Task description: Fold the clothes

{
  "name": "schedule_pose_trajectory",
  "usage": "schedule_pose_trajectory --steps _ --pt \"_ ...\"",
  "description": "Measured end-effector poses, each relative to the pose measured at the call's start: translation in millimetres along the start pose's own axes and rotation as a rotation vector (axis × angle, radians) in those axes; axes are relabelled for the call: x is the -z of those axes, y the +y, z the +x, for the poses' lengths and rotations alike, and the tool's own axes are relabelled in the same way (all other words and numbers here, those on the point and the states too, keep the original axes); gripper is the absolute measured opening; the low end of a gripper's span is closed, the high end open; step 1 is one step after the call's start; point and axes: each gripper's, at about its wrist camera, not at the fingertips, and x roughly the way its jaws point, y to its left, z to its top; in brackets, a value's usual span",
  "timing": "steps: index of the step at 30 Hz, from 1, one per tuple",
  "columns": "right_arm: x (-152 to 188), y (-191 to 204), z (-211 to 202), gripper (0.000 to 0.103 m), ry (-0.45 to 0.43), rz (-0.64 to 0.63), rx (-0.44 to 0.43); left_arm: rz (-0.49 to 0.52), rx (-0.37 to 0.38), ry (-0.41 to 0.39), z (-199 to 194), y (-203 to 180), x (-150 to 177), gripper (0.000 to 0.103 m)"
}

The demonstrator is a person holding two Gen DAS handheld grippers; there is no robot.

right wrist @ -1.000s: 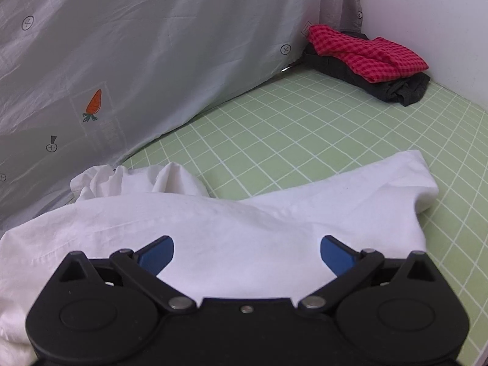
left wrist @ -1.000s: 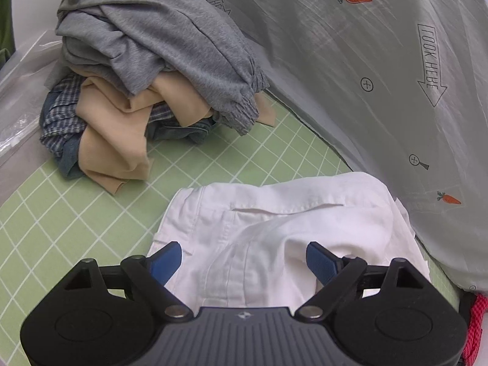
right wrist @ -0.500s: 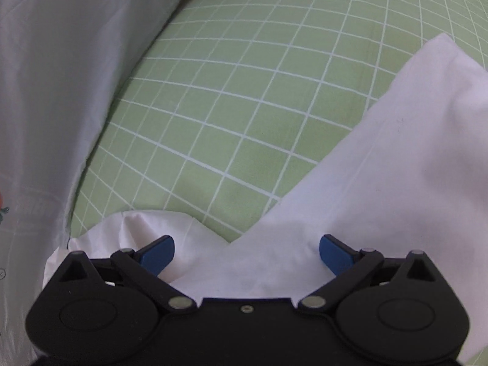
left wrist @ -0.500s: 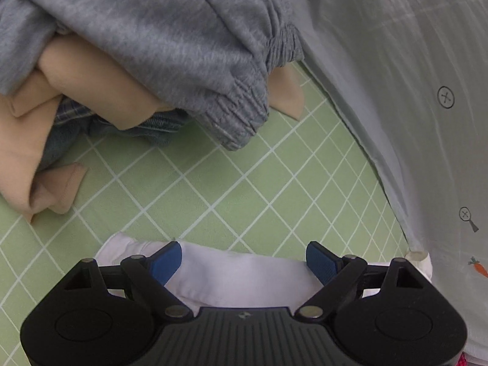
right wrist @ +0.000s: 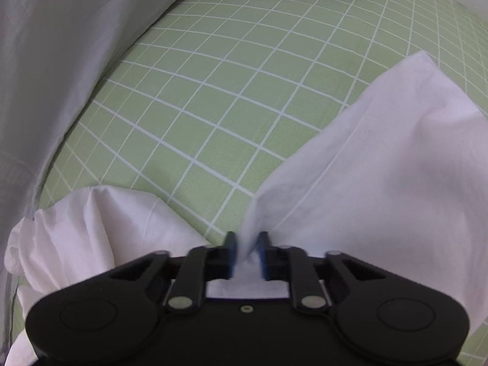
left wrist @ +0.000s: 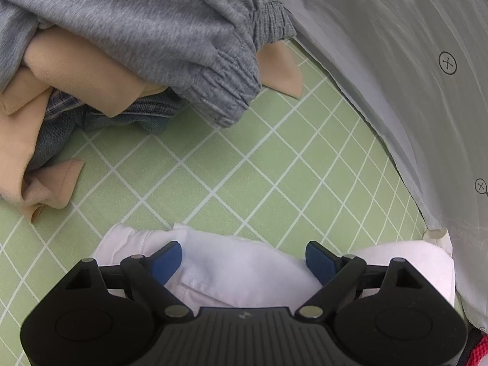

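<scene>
A: Left wrist view: left tool [left wrist: 244,259] wide open, blue pads either side of the white garment [left wrist: 238,268] lying on the green gridded counter [left wrist: 244,167]; nothing gripped. Grey, tan, denim clothes pile [left wrist: 122,45] beyond.

B: Right wrist view: right tool [right wrist: 246,253] closed, pinching a raised fold of the white garment [right wrist: 381,167]. Grey curtain [right wrist: 45,61] on the left.

Both wrist views close, steeply downward, sharing white garment [left wrist: 244,271]
</scene>
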Motion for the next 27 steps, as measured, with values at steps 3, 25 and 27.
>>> schedule_pose_trajectory --steps 3,25,27 --pt "10 -13 -25 0.001 -0.062 -0.045 -0.06 0.002 0.008 -0.002 -2 1 5 0.075" --pt "80 -147 -91 0.001 -0.215 -0.216 -0.001 -0.006 0.221 -0.157 -108 78 120 0.003" --pt "83 -151 -90 0.001 -0.212 -0.23 -0.001 -0.027 0.217 -0.156 -117 99 141 0.002"
